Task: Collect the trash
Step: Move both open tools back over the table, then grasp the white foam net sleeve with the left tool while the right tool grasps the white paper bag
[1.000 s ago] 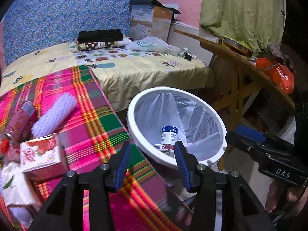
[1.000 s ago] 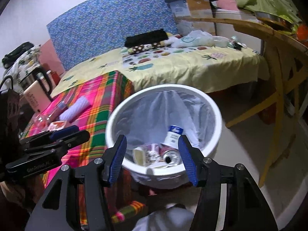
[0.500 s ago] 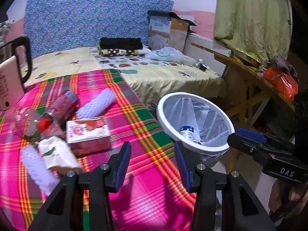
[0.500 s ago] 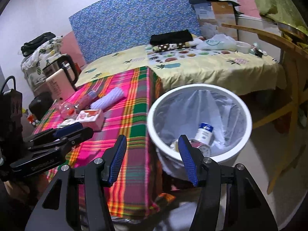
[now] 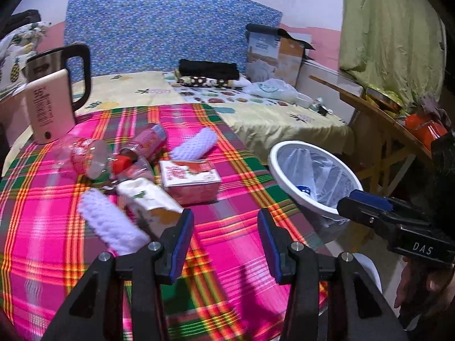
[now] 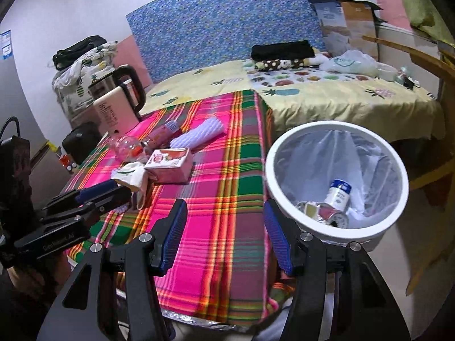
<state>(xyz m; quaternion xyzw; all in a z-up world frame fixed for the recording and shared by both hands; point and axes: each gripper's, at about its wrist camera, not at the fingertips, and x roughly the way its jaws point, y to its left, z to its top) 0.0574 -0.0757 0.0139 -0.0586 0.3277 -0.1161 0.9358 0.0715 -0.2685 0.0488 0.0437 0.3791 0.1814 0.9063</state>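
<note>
Both claws, left claw point(image 5: 224, 237) and right claw point(image 6: 224, 234), stand wide and empty above the table point(image 6: 227, 199); the lined bin point(image 6: 398, 216) hides most trash; the near foam roll point(image 5: 109, 224) blurs.

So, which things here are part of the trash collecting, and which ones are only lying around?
Part of the job:
- white round bin with clear liner
- pink rectangular carton
- two lilac foam sleeves
- pink plastic bottle with red cap
- crumpled white wrapper

Lying about:
- beige electric kettle
- folded black cloth
- brown cardboard box
</note>
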